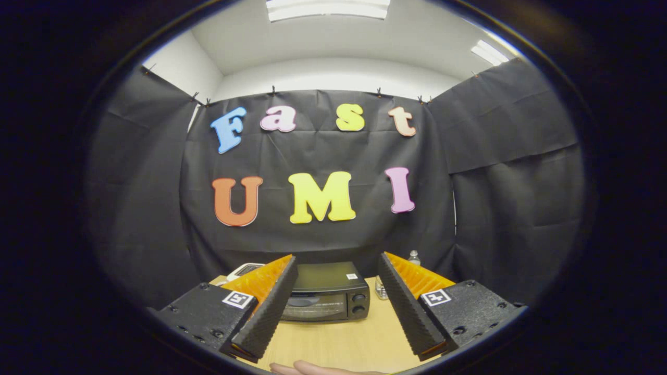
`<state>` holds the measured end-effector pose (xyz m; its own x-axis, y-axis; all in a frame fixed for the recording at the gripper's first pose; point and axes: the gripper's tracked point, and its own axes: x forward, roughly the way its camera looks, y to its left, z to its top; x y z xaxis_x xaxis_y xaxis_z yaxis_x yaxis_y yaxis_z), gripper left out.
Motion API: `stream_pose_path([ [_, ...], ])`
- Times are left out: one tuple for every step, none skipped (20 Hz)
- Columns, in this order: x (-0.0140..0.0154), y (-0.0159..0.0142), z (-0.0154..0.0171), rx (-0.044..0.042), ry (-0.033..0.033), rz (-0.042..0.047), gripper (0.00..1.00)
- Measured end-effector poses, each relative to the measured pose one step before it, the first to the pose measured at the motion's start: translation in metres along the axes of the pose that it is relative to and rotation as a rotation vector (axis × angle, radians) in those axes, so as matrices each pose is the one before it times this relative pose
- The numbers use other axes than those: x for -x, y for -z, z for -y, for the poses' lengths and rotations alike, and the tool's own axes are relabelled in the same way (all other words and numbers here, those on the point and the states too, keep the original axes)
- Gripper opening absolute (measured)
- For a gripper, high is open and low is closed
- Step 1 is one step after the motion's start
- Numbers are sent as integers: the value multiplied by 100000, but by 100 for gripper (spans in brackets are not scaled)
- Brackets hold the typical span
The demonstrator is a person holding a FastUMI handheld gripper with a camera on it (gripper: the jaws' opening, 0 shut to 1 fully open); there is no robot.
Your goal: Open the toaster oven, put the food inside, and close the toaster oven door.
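From the gripper view, the gripper (333, 307) hangs above the wooden table (338, 338), its fingers spread wide and holding nothing. Beyond and between them the black toaster oven (325, 294) sits at the far side of the table, its door shut. A hand (312, 369) rests at the near edge. No food is recognisable. By my reckoning nothing is done yet: opening, loading and closing all remain.

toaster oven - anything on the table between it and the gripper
Nothing visible does. The gripper is open, and bare wooden table runs from its fingers to the toaster oven, whose door is shut. A bottle stands off to the side.
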<state>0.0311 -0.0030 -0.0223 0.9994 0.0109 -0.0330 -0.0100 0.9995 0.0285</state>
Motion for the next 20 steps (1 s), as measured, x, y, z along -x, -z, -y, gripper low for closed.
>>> stream_pose_path([
  [-778, 185, -16, -26, 721, -186, 100],
  [-710, 380, -8, -50, 617, -813, 100],
  [-771, 547, -58, -304, 115, -636, 100],
  [-775, 513, 29, -457, 296, -637, 100],
  [-998, 678, 288, -576, 813, -659, 100],
  [-1012, 568, 225, -932, 1243, -999, 100],
  [-1048, 1054, 117, -888, 853, -1843, 100],
  [-1244, 1056, -141, -985, 62, -2281, 100],
  [-1262, 1226, -380, -695, -579, -2916, 100],
  [-1202, 1059, -378, -131, -665, -2639, 100],
  [-1193, 906, -91, 359, 127, -1704, 100],
  [-1136, 642, -157, 1109, 458, -462, 100],
  [-1150, 757, -438, 1327, -81, -740, 100],
  [-1067, 891, -734, 1390, -1482, -1336, 100],
  [-1032, 716, -1061, 871, -2613, -396, 100],
  [-1078, 613, -936, 906, -2609, -646, 100],
  [-1184, 733, -723, 852, -2303, -302, 100],
  [-1270, 549, -634, 558, -1625, -390, 100],
  [-1273, 942, -524, 269, -1685, -1058, 100],
  [-1077, 514, -533, -553, -1545, -612, 100],
])
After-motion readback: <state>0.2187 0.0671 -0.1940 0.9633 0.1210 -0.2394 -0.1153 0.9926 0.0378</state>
